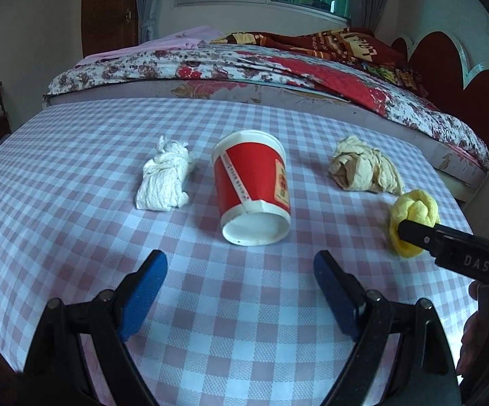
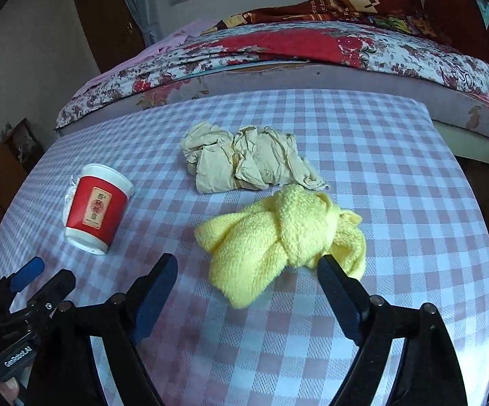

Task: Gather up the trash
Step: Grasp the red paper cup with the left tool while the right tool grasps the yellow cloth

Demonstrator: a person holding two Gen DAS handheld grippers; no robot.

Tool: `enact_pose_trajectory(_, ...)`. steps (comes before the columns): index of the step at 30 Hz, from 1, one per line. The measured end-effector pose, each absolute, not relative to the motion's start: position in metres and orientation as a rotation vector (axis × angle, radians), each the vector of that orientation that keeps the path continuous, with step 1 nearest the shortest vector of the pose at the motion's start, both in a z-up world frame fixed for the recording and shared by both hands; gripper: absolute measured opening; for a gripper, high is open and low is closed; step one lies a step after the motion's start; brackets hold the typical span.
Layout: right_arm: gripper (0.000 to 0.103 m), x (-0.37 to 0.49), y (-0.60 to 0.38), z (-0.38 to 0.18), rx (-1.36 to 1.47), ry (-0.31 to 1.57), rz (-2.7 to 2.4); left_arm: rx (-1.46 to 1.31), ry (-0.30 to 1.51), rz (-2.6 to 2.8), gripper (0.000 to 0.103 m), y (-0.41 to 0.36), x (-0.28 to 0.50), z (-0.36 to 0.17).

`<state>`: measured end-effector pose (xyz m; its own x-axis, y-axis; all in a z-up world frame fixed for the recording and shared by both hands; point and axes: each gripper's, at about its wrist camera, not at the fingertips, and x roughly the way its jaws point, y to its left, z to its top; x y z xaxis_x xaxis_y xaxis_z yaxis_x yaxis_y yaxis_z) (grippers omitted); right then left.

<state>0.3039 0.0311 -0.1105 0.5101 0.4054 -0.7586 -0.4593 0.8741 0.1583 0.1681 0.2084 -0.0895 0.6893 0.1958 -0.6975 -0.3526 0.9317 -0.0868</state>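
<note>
On the checked table (image 1: pixel 75 155), the left wrist view shows a white tissue wad (image 1: pixel 164 177) plainly. In the right wrist view only a sliver of it peeks out behind the cup (image 2: pixel 97 208). Next comes the cup (image 1: pixel 252 186), upside down: wide rim on the cloth at the far side, white base tilted toward the camera. Right of it lies beige crumpled paper (image 1: pixel 362 169), then a yellow knotted cloth (image 1: pixel 413 213) near the right edge.

The left claw (image 1: pixel 241 264) stands wide, holding nothing, short of the cup. The right claw (image 2: pixel 247 265) is also open, its pads around the near end of the cloth (image 2: pixel 278 237), the right finger (image 2: pixel 339 291) overlapping its edge; I cannot tell if it touches. The cloth's long axis runs lower left to upper right, paper (image 2: pixel 247 159) just behind it. A bed (image 1: pixel 278 64) borders the table's far side.
</note>
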Motion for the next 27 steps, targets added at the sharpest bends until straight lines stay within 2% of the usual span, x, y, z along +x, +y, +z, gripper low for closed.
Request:
enact_pose_trajectory(3,0.07,0.304,0.018,-0.116,-0.095,0.906,0.498,-0.222,0.75,0.304,0.089,0.211,0.169,-0.09)
enact_pose_trajectory(9,0.069,0.298,-0.014,-0.115,-0.062,0.9,0.488,-0.232,0.747,0.295,0.088,0.215,0.173,-0.09)
enact_pose_trajectory(20,0.069,0.313,0.019,-0.111,-0.001,0.896,0.537,-0.211,0.743,0.297,0.086,0.218,0.199,-0.086)
enact_pose_trajectory(27,0.049,0.325,0.019,-0.113,0.017,0.885,0.509,-0.212,0.78,0.298,0.07,0.219,0.217,-0.097)
